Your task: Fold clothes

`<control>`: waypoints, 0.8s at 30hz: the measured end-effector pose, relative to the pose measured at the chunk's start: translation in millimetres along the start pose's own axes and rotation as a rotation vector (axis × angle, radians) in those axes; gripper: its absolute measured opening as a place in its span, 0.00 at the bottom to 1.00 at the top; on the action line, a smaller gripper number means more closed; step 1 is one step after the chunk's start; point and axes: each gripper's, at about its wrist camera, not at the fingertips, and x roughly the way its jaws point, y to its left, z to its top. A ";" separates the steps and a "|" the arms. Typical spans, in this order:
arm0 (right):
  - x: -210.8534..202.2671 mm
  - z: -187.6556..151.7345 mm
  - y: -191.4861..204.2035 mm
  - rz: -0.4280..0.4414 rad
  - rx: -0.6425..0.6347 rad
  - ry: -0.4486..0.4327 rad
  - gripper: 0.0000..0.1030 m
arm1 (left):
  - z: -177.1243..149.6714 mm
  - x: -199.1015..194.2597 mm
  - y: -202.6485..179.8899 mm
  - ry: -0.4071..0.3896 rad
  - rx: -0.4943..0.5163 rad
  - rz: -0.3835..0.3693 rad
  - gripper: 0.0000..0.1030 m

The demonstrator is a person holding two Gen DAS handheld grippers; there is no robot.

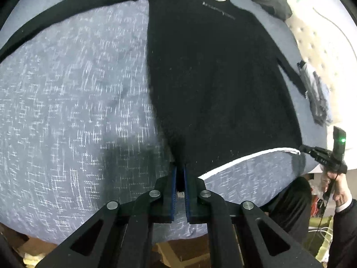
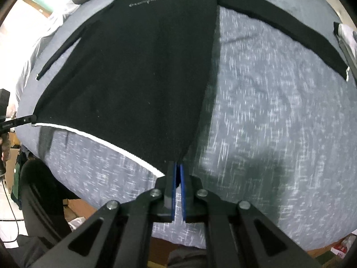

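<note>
Sweater (image 1: 218, 78): chest lettering (image 2: 148, 0) too blurred to read. Bedspread (image 1: 67, 89) weave smeared into streaks beside the sweater. Left sleeve runs out past the picture's edge. Hem corners vanish between blue pads (image 1: 173, 192). Heap (image 1: 316, 93) by the right cuff: unidentifiable.

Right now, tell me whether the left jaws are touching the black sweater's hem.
Touching. The left wrist view shows the left gripper shut on the black sweater, with its hem corner pinched between the blue pads.
</note>
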 end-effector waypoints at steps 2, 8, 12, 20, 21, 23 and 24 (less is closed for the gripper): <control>4.9 -1.3 -2.3 -0.004 0.006 0.008 0.03 | -1.6 5.0 2.0 0.007 -0.008 0.001 0.06; 19.8 -2.2 -8.6 -0.015 0.012 0.035 0.03 | -6.0 16.0 7.3 0.027 -0.019 0.019 0.05; 27.1 -2.9 -11.8 -0.018 0.017 0.042 0.03 | -6.6 23.9 10.7 0.041 -0.028 0.019 0.05; 26.9 -3.0 -15.5 0.000 0.001 0.021 0.03 | -4.4 23.2 14.3 0.046 -0.056 -0.001 0.06; 26.0 -2.9 -15.9 0.005 0.000 0.021 0.03 | -3.7 21.8 13.4 0.046 -0.058 -0.003 0.06; 23.9 -3.0 -16.3 0.009 -0.004 0.026 0.04 | -2.1 17.8 11.7 0.042 -0.064 -0.002 0.07; 21.9 -3.1 -16.9 0.008 -0.005 0.029 0.04 | -1.4 16.0 11.0 0.041 -0.067 -0.003 0.07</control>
